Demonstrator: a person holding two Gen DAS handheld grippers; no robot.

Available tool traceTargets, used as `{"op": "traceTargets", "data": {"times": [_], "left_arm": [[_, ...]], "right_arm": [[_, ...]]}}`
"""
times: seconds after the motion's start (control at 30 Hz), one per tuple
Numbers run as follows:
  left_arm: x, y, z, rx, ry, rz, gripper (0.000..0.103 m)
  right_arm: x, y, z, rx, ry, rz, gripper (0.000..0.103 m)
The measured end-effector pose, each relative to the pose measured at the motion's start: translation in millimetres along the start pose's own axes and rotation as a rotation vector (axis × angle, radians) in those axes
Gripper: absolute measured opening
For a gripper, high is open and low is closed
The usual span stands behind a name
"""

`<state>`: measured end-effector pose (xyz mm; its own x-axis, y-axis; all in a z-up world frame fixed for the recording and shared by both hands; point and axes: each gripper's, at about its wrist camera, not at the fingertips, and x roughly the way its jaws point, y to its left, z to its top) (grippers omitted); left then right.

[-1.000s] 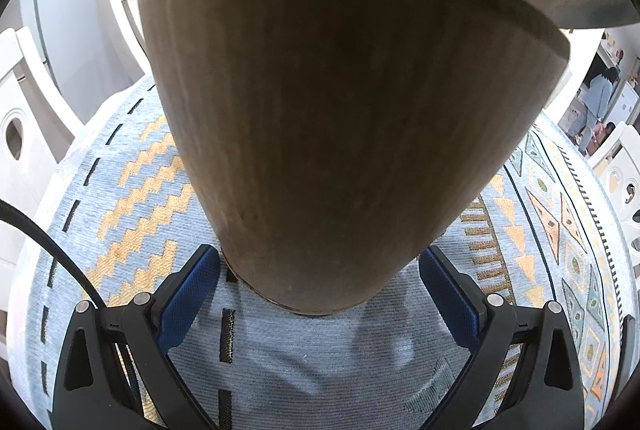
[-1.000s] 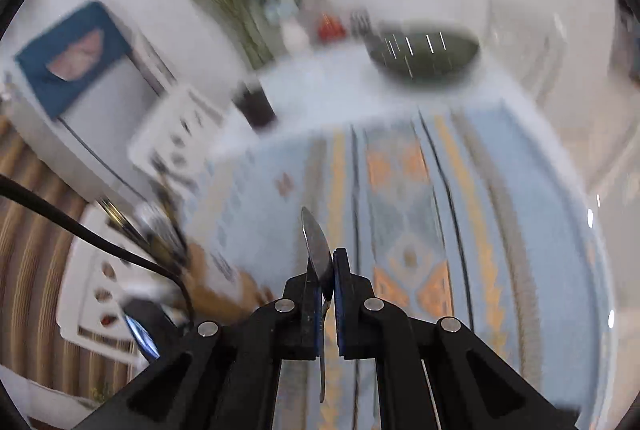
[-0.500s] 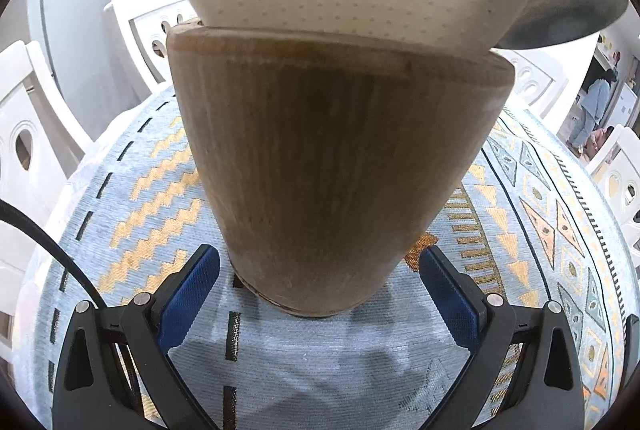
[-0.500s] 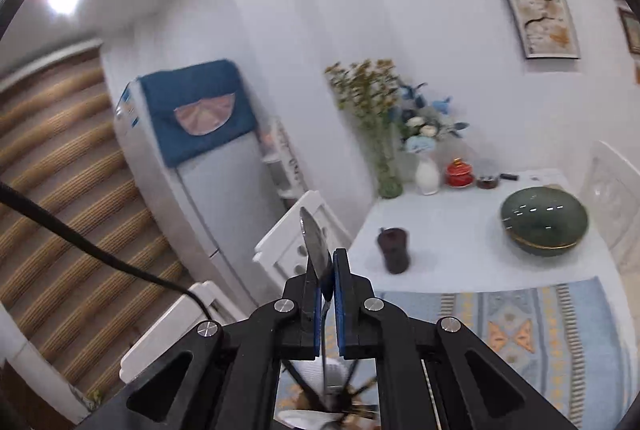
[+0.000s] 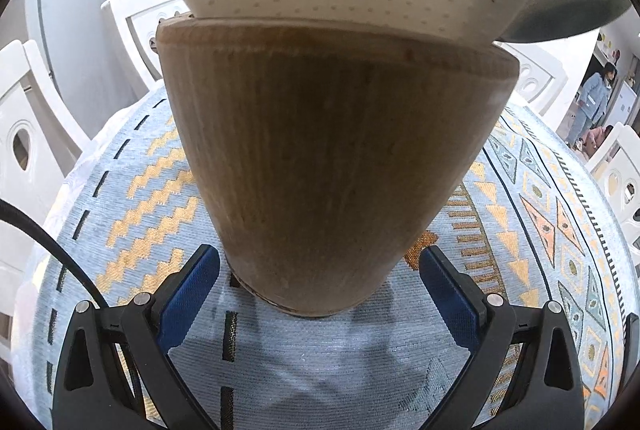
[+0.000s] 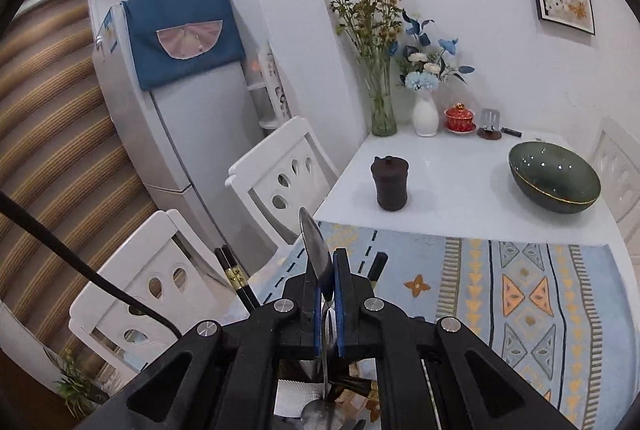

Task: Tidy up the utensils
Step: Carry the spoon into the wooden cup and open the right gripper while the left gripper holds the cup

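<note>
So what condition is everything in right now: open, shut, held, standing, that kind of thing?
Left gripper: open, jaws either side of the wooden holder's base.
Wooden holder: upright on the patterned cloth.
Right gripper: shut on a metal spoon.
Chopsticks: standing, ends up.
Green bowl: upright.
Dark lidded jar: lid on.

Wooden utensil holder (image 5: 328, 166) upright on the patterned tablecloth (image 5: 132, 198), near its edge. Metal spoon (image 6: 316, 254) upright, bowl up. Black chopsticks (image 6: 236, 282) lean out beside it.

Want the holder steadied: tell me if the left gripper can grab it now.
Probably yes: the left gripper is open, with the wooden holder directly ahead between its fingers, nothing between.
</note>
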<state>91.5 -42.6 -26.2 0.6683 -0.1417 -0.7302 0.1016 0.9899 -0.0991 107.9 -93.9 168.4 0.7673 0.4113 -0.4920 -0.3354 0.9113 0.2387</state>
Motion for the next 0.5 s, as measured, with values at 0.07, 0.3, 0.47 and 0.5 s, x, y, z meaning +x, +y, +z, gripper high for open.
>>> {"op": "traceTargets", "data": {"times": [0.07, 0.3, 0.47, 0.5], "left_arm": [[1, -1, 0, -0.002, 0.001, 0.0, 0.1], [0, 1, 0, -0.005, -0.002, -0.004, 0.1], [-1, 1, 0, -0.003, -0.004, -0.003, 0.1], [-1, 1, -1, -0.003, -0.003, -0.002, 0.1]], "right_arm": [[0, 1, -2, -0.018, -0.004, -0.007, 0.005], [-2, 8, -9, -0.046, 0.066, 0.012, 0.009], [-22, -9, 8, 0.034, 0.098, 0.064, 0.017], [-34, -14, 14, 0.054, 0.067, 0.071, 0.029]]}}
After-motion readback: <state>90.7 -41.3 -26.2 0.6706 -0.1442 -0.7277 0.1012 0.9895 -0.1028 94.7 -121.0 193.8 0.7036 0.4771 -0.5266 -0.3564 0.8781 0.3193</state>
